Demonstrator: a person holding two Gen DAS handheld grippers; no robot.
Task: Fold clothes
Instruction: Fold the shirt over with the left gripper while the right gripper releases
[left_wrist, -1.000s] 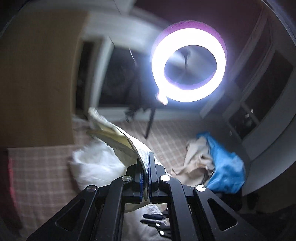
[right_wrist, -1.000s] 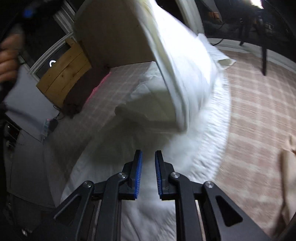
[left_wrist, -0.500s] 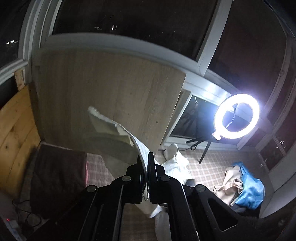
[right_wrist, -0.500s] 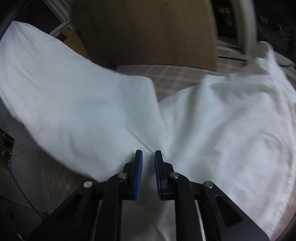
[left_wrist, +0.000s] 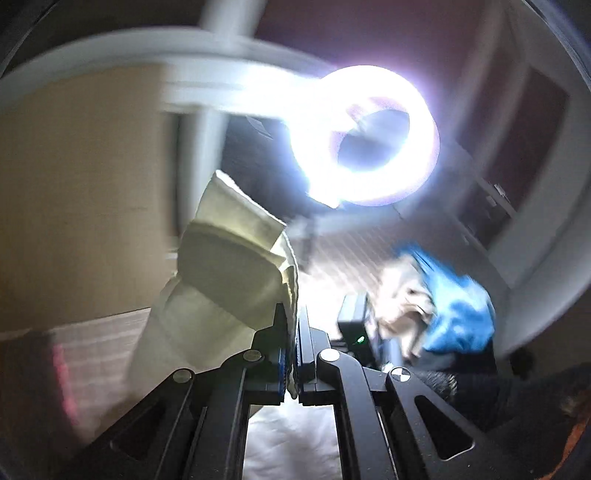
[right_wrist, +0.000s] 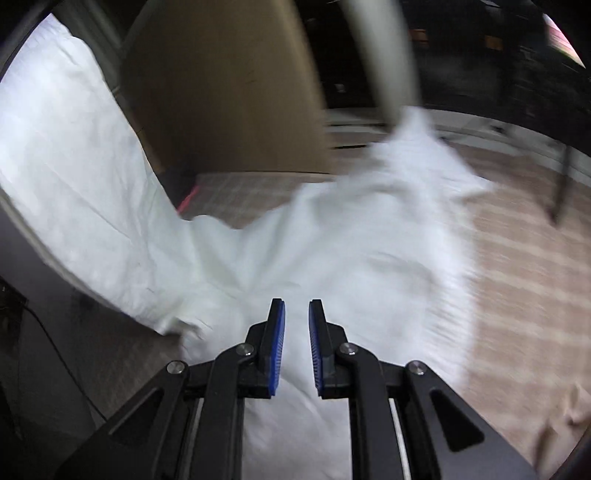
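Observation:
My left gripper (left_wrist: 293, 332) is shut on the edge of a white garment (left_wrist: 225, 280), which it holds raised; the cloth hangs down to the left of the fingers. In the right wrist view the same white garment (right_wrist: 332, 240) spreads over the checked bedcover (right_wrist: 524, 266), one end lifted to the upper left. My right gripper (right_wrist: 296, 325) hovers over the cloth with its blue pads a little apart and nothing between them.
A bright ring light (left_wrist: 369, 136) on a stand glares at the back. A blue garment (left_wrist: 458, 299) and a beige garment (left_wrist: 402, 295) lie heaped at right. A wooden headboard (right_wrist: 221, 88) stands behind the bed. A stand leg (right_wrist: 561, 177) is at right.
The left gripper has swung downward with the garment, back toward the ring light. The lifted cloth has pulled further left in the right wrist view. The right gripper stays slightly open.

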